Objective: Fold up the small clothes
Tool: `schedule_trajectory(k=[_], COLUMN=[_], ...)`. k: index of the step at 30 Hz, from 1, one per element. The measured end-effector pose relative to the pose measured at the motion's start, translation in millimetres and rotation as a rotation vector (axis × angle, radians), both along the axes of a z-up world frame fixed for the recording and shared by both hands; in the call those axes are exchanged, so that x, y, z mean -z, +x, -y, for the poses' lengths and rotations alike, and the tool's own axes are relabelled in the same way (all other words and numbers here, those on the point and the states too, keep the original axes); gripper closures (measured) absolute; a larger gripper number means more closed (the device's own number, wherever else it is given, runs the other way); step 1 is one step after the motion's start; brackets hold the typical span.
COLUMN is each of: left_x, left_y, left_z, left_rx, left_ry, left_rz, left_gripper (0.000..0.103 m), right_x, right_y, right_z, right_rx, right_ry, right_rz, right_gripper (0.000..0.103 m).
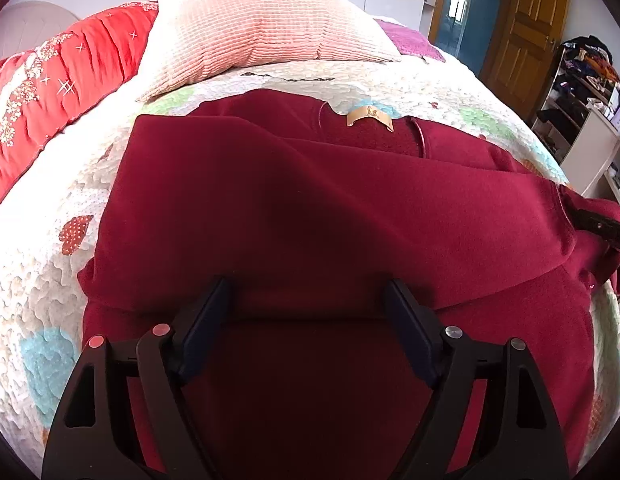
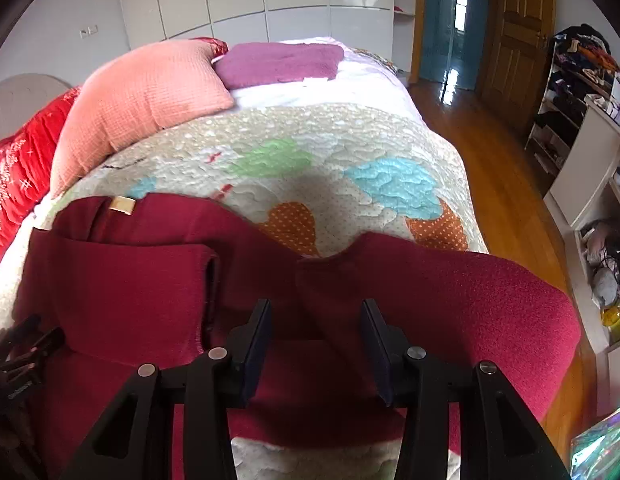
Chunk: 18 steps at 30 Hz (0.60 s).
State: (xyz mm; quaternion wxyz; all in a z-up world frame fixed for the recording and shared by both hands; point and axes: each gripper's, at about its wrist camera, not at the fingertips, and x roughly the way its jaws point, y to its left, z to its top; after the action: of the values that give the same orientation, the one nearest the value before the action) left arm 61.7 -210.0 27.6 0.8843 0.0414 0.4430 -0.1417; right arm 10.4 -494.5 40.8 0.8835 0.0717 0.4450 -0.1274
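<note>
Dark red garment (image 1: pixel 293 200) lay spread on the quilted bedspread (image 1: pixel 49 272), neckline and tan label (image 1: pixel 369 117) toward the pillow. One sleeve was folded across the chest, its cuff (image 2: pixel 207 300) ending near the middle in the right wrist view. The other sleeve (image 2: pixel 450 280) stuck out toward the bed edge, unfolded.

Left gripper (image 1: pixel 305 300) hovered low over the folded sleeve's lower edge, jaws spread wide, nothing between them. Right gripper (image 2: pixel 316 320) sat over the cloth between cuff and free sleeve, jaws parted, empty; contact with the fabric could not be told.

Judged step: fold the second sleeve in. To do it well: pinch that sleeve near its end, taking only the top layer; lift just clear of the body; carry it across to lie over the first sleeve; let go once flat. Left gripper could pin the first fold so it doesn't drag.

Count: one garment, two sleeves (one folded, one out), one label, two grippers. One pink pillow (image 2: pixel 141 96), one purple folded cloth (image 2: pixel 281 62), one red quilt (image 1: pixel 49 92) at the head
</note>
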Motion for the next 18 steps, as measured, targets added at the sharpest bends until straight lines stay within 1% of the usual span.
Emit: schedule_trajectory(k=[1, 2, 4, 5, 7, 10, 12, 14, 16, 18], left_x=[0, 0, 0, -1, -8, -25, -40, -54, -68, -79], left_y=[0, 0, 1, 1, 1, -2, -3, -3, -2, 0], left_z=[0, -1, -2, -3, -9, -28, -44, -64, -87, -110], left_rx=[0.001, 0.004, 0.009, 0.015, 0.024, 0.012, -0.010, -0.043, -0.079, -0.120], left_ry=[-0.003, -0.005, -0.012, -0.018, -0.047, -0.129, -0.145, -0.162, -0.206, -0.239], left_rz=[-0.001, -0.001, -0.003, -0.007, -0.021, -0.019, 0.011, 0.037, 0.054, 0.069], left_gripper=[0.022, 0.022, 0.022, 0.022, 0.022, 0.022, 0.022, 0.022, 0.022, 0.022], right_x=[1, -2, -18, -31, -68, -133, -170, -197, -215, -218], right_y=[-3, -8, -26, -35, -51, -71, -76, -77, -71, -59], right_z=[3, 8, 22, 27, 28, 16, -3, -31, -65, -104], right_rx=[0.005, 0.015, 0.038, 0.050, 0.037, -0.030, -0.099, -0.179, -0.267, -0.353], right_ry=[-0.007, 0.007, 0.099, 0.121, 0.139, 0.128, 0.143, 0.157, 0.188, 0.229], right_rz=[0.005, 0.025, 0.091, 0.134, 0.231, 0.375, 0.453, 0.515, 0.560, 0.569], right_gripper=[0.086, 0.097, 0.099, 0.099, 0.099, 0.099, 0.099, 0.099, 0.099, 0.099])
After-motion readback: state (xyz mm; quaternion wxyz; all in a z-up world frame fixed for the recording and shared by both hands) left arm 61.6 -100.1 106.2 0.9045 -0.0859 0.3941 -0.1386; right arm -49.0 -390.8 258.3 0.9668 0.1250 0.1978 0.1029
